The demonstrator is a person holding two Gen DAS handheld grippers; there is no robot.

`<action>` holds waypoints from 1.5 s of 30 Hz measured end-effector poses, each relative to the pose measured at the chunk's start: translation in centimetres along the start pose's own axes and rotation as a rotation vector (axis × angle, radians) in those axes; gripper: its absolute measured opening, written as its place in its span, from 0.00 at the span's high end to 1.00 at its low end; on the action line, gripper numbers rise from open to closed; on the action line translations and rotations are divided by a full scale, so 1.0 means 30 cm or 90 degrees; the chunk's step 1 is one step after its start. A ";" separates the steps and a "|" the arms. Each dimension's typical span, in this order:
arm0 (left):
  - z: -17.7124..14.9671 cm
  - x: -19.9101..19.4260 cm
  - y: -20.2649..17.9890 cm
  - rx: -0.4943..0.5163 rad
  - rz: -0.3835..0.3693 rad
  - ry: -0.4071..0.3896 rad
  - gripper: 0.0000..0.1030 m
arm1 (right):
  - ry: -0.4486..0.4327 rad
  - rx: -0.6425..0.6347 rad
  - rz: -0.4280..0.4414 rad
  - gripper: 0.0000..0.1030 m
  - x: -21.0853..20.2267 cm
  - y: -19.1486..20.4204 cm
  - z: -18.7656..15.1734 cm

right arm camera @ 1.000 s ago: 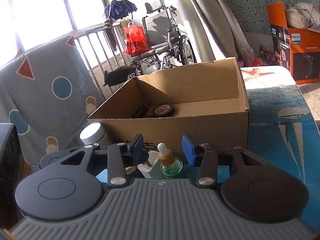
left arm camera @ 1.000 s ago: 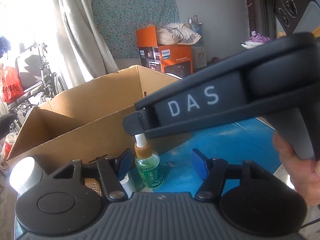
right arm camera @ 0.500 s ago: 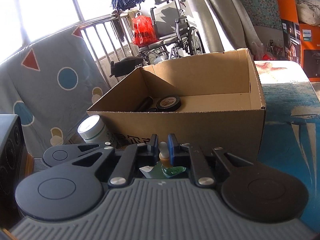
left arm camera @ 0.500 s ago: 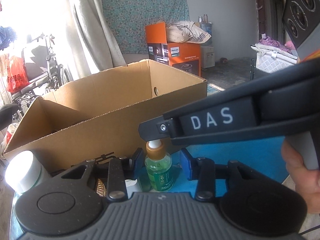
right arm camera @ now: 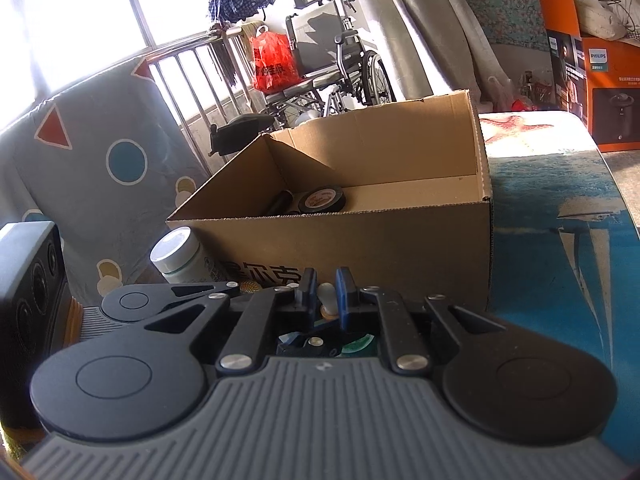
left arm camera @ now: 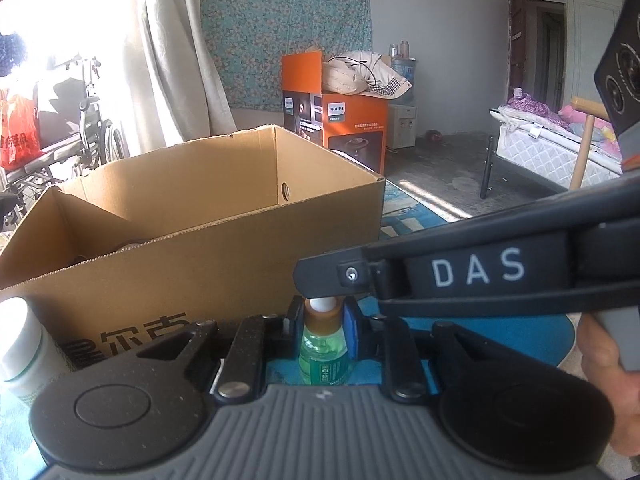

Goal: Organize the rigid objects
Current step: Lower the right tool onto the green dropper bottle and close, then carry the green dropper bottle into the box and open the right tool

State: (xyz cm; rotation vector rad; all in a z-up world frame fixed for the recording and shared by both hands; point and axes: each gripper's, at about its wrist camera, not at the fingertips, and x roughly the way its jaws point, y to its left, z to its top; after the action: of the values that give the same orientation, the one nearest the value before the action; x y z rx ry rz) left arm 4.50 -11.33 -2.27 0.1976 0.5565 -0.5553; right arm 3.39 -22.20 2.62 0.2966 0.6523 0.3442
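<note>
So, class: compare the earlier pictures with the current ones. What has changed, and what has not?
The left gripper has just been closing and now clamps the green dropper bottle at its amber collar. The right gripper shut earlier on the bottle's white bulb. The bottle, cardboard box and white jar stayed where they were.

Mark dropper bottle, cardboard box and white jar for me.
dropper bottle (left arm camera: 323, 354): left wrist view, green glass body.
cardboard box (right arm camera: 400, 248): right wrist view, near outer wall.
white jar (right arm camera: 178, 258): right wrist view, side below lid.
</note>
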 end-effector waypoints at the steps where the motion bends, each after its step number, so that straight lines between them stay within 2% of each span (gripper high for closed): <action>1: -0.001 0.000 -0.009 0.004 -0.005 -0.001 0.80 | 0.000 0.005 -0.007 0.91 -0.014 -0.008 -0.007; 5: -0.005 0.002 -0.022 0.024 -0.013 -0.003 0.79 | 0.001 0.015 -0.010 0.88 -0.039 -0.029 -0.026; 8: -0.010 0.005 -0.019 0.034 -0.007 -0.004 0.74 | 0.003 0.017 -0.008 0.87 -0.043 -0.037 -0.030; 10: -0.015 0.003 -0.016 0.044 0.000 -0.004 0.66 | 0.002 0.020 -0.007 0.86 -0.050 -0.043 -0.024; 14: -0.031 -0.002 -0.024 0.067 0.020 -0.014 0.59 | 0.004 0.025 -0.003 0.71 -0.062 -0.055 -0.017; 17: -0.038 -0.002 -0.037 0.084 0.030 -0.020 0.58 | 0.018 0.017 -0.005 0.68 -0.058 -0.052 -0.016; 21: -0.037 0.002 -0.053 0.100 0.032 -0.013 0.58 | 0.019 0.006 0.001 0.68 -0.057 -0.044 -0.013; 27: -0.028 0.017 -0.030 0.072 0.000 0.015 0.56 | 0.025 0.002 0.009 0.68 -0.041 -0.045 -0.007; 38: -0.038 0.081 -0.016 0.048 0.003 0.061 0.58 | 0.054 -0.015 0.019 0.68 0.013 -0.048 -0.018; 41: -0.032 0.105 -0.010 0.043 -0.001 0.064 0.61 | 0.061 -0.012 0.018 0.70 0.026 -0.056 -0.022; 43: -0.036 0.113 -0.008 0.040 -0.002 0.065 0.66 | 0.064 -0.011 0.018 0.73 0.031 -0.060 -0.024; 45: -0.037 0.118 -0.005 0.034 -0.005 0.061 0.67 | 0.064 -0.014 0.013 0.79 0.031 -0.063 -0.023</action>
State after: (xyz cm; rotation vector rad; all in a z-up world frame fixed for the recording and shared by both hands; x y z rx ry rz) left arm 6.44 -12.67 -5.15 0.2736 0.6360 -0.5704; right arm 4.04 -23.42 0.89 0.2654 0.7448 0.3878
